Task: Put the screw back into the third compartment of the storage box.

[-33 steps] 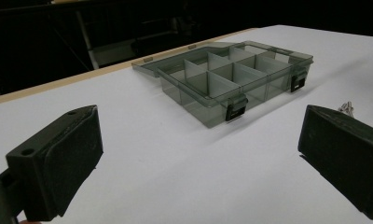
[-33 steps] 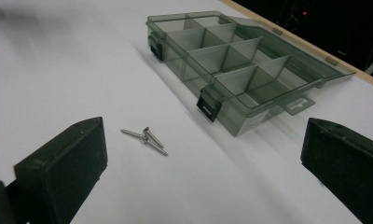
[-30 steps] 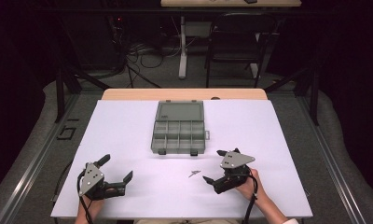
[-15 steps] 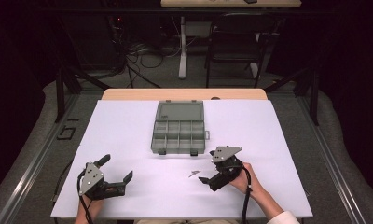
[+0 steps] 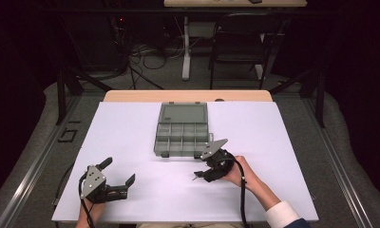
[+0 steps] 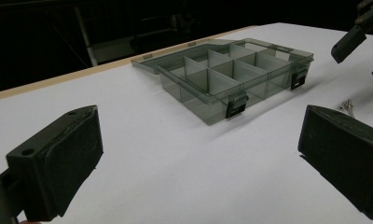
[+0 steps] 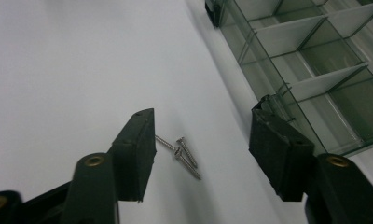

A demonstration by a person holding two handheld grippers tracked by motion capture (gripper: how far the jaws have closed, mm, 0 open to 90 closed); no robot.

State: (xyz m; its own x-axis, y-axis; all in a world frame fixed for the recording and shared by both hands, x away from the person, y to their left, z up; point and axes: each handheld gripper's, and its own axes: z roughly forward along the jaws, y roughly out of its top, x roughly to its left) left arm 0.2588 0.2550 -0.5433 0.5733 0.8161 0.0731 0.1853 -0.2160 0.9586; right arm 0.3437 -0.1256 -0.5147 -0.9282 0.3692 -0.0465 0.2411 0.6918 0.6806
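Note:
Two small silver screws [image 7: 183, 152] lie crossed on the white table [image 5: 273, 142], just in front of a grey clear compartment box [image 5: 182, 132] whose lid lies open at the back. My right gripper [image 7: 202, 140] is open and tilted down over the screws, one jaw on each side of them; in the high view the right gripper [image 5: 201, 172] sits near the box's front right corner. My left gripper [image 5: 119, 170] rests at the table's front left, wide open and holding nothing. In the left gripper view the box [image 6: 231, 74] stands ahead and the screws [image 6: 347, 106] lie at the right.
The box's compartments look empty and two black latches [image 6: 235, 103] hang on its front wall. A wooden strip [image 5: 188, 95] edges the table's far side. Beyond it stand a dark chair [image 5: 238, 42] and floor cables [image 5: 150, 52].
My right gripper has moved left and forward and tipped down over the screws. The left gripper has stayed where it was.

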